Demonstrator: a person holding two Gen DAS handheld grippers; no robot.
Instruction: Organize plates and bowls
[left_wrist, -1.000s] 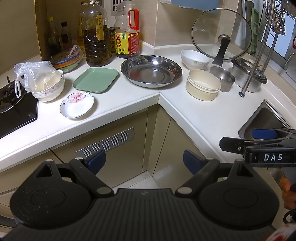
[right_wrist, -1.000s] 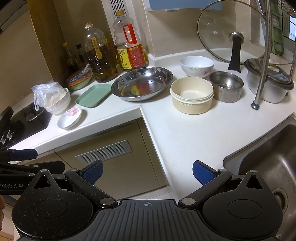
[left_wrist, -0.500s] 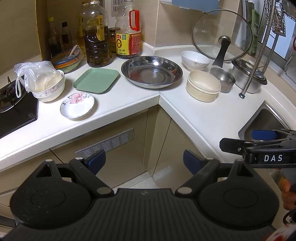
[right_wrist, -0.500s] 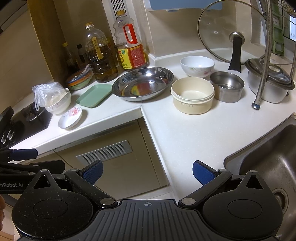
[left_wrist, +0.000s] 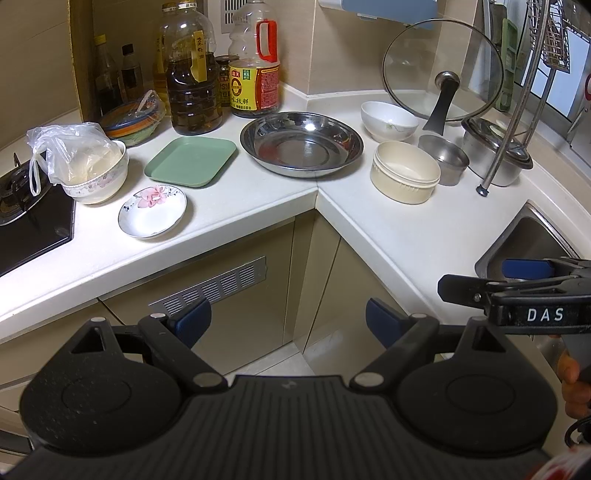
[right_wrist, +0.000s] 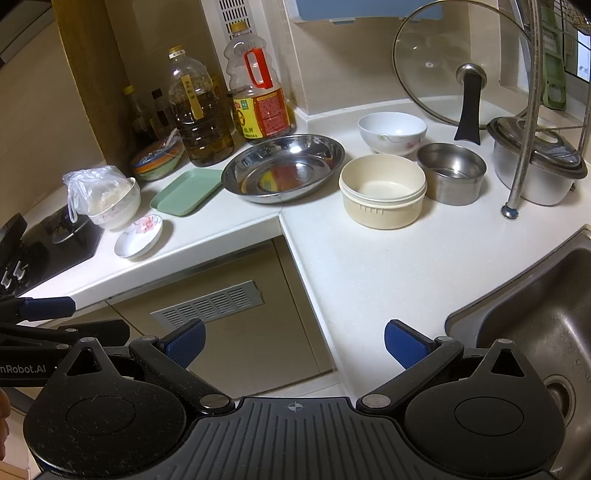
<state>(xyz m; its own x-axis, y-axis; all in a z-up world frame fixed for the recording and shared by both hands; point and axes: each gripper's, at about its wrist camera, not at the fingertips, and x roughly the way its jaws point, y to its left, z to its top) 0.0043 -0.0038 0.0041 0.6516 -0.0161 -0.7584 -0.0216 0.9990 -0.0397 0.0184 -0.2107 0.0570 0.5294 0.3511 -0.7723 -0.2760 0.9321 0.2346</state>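
On the white corner counter lie a small flowered saucer (left_wrist: 152, 211), a green square plate (left_wrist: 190, 160), a wide steel dish (left_wrist: 301, 144), a cream bowl (left_wrist: 405, 176), a white bowl (left_wrist: 389, 116) and a small steel bowl (left_wrist: 443, 158). The right wrist view shows the same saucer (right_wrist: 138, 236), green plate (right_wrist: 186, 191), steel dish (right_wrist: 283, 167), cream bowl (right_wrist: 383, 190), white bowl (right_wrist: 392, 132) and steel bowl (right_wrist: 451, 172). My left gripper (left_wrist: 287, 319) is open and empty, held off the counter in front of the cabinet. My right gripper (right_wrist: 293, 341) is open too, over the counter's front edge.
A bowl with a plastic bag (left_wrist: 94, 171) stands by the stove (left_wrist: 26, 218). Oil and sauce bottles (left_wrist: 255, 66) line the back wall. A glass lid (left_wrist: 441, 70) leans in the corner beside a lidded steel pot (left_wrist: 495, 151). The sink (right_wrist: 535, 314) is at the right.
Both views have shifted only slightly; the left gripper has drifted a little. Nothing on the counter has moved, and both grippers stay open.
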